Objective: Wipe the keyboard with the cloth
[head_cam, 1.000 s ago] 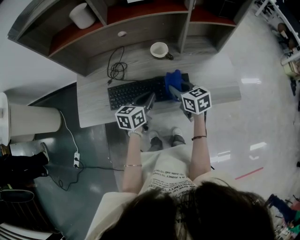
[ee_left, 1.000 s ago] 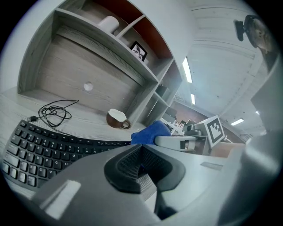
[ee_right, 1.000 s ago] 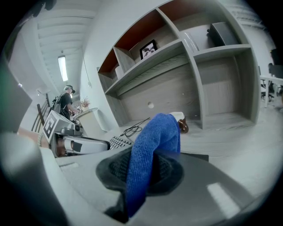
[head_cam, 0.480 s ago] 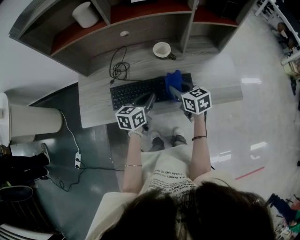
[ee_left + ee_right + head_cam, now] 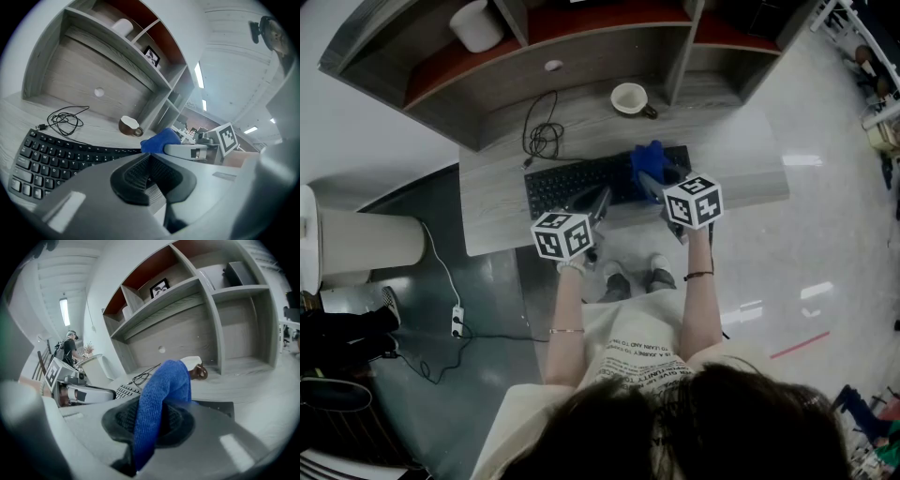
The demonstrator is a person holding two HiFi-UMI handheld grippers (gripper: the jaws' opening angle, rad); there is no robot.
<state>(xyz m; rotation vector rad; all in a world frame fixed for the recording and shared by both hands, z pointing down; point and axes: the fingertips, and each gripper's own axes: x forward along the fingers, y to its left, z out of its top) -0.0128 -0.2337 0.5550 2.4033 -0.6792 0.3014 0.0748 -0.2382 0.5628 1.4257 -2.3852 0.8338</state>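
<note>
A black keyboard [image 5: 581,182] lies on the grey desk [image 5: 722,131], also seen in the left gripper view as the keyboard [image 5: 51,157]. My right gripper [image 5: 653,186] is shut on a blue cloth [image 5: 649,161] over the keyboard's right end; the cloth [image 5: 159,404] stands up between its jaws. My left gripper [image 5: 598,202] hovers at the keyboard's front edge, shut with nothing in it. In the left gripper view, the left gripper [image 5: 149,176] shows its pads together, and the blue cloth [image 5: 159,140] sits beyond them.
A white-rimmed brown cup [image 5: 627,99] stands behind the keyboard, with a coiled black cable [image 5: 540,139] to its left. A shelf unit [image 5: 581,47] rises at the desk's back. A white bin [image 5: 356,239] and floor cables sit at the left.
The desk and keyboard have shifted slightly right in the head view; both grippers hold the same places.
</note>
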